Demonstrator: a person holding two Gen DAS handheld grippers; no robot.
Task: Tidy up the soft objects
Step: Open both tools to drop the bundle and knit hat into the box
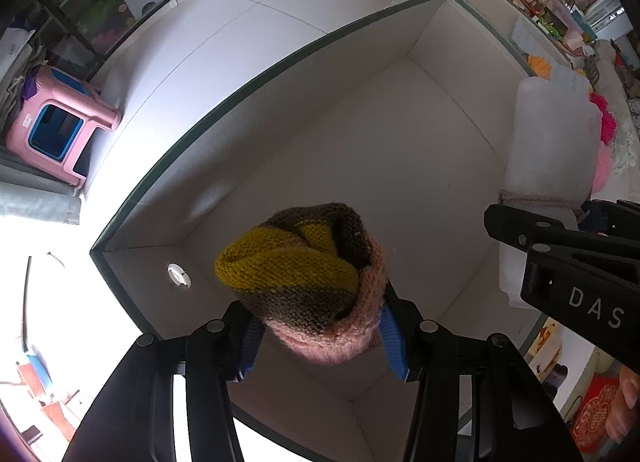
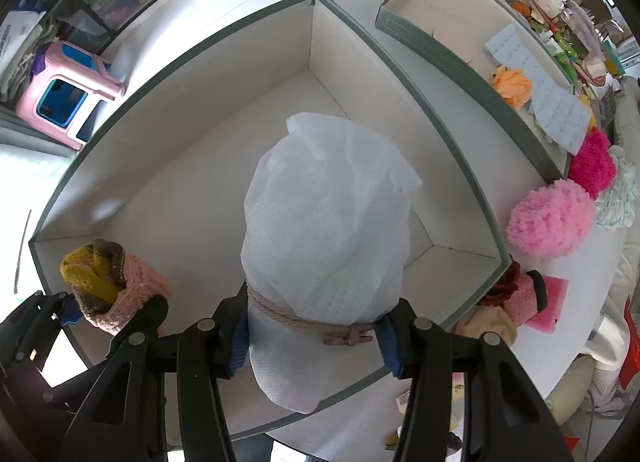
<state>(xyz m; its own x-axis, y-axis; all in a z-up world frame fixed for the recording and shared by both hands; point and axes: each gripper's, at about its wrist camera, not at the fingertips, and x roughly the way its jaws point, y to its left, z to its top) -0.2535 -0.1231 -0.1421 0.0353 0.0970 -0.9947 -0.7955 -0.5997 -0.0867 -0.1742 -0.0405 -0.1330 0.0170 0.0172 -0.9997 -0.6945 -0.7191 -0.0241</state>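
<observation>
**Two bundles held over one open box**

The left gripper (image 1: 320, 336) pinches a rolled knit piece (image 1: 308, 282) between its blue pads (image 1: 394, 342), mustard, brown and pink bands showing. The roll hangs with its long axis running down from the fingers toward the box floor, its mustard end lowest, over the near left corner of the box. The right gripper (image 2: 312, 336) clamps a white cloth bundle (image 2: 328, 222), tied once around with a pinkish cord (image 2: 304, 320) that sits level with the pads. This bundle also points straight down, long axis in line with the fingers, over the middle of the box.

Both hang inside the outline of one large box (image 2: 192, 50), grey-green outside and white within; neither load visibly rests on its floor. One small white round fitting (image 1: 179, 275) shows on the inner wall near the left corner.

On the table (image 2: 452, 74) to the right lies one shallow tray or lid (image 2: 416, 34) in the same grey-green. Along it sit three fluffy balls: one orange (image 2: 512, 86), one deep pink (image 2: 592, 166), one pale pink (image 2: 550, 218). One pale blue padded sheet (image 2: 536, 86) lies across the tray's edge. One flat pink sponge (image 2: 550, 308) lies near the box's right corner beside other soft pieces too jumbled to count.

One pink and blue stool (image 2: 68, 86) stands on the floor beyond.
</observation>
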